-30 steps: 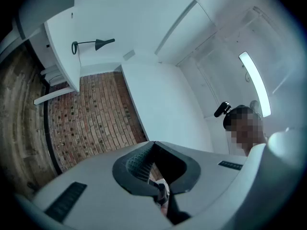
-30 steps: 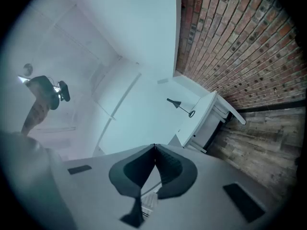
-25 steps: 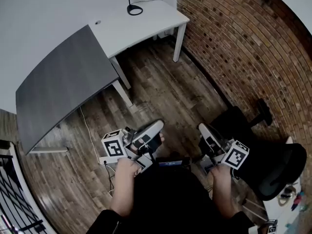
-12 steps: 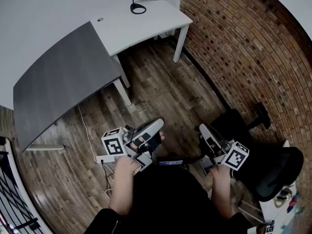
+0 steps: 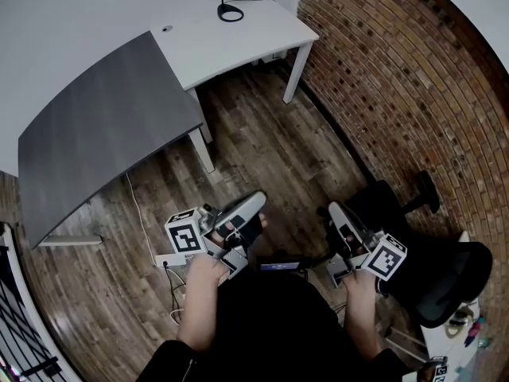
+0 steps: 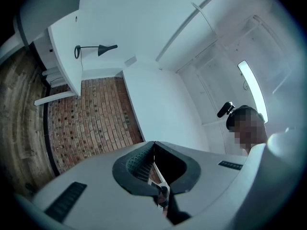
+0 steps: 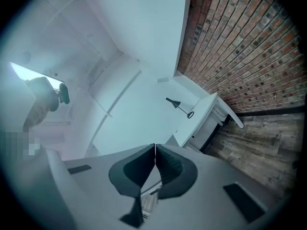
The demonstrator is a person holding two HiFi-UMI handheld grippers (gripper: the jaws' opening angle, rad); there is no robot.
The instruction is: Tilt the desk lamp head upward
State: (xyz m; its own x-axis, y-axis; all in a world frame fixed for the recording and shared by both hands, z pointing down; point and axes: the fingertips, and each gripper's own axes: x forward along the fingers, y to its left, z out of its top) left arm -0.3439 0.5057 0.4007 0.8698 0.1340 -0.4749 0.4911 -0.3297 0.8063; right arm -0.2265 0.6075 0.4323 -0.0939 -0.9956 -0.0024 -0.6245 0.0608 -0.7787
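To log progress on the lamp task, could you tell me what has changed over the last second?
Very little. In the head view the desk lamp and white desk drifted slightly rightward; nothing was grasped or released. The left tongs and right tongs stayed shut and empty, low before the person, away from the lamp.

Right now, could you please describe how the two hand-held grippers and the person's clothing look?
Both the left hand-held gripper and the right hand-held gripper are light grey, tapered bodies with dark ribbed pads. Each carries a white cube with black square markers. The person wears a black top.
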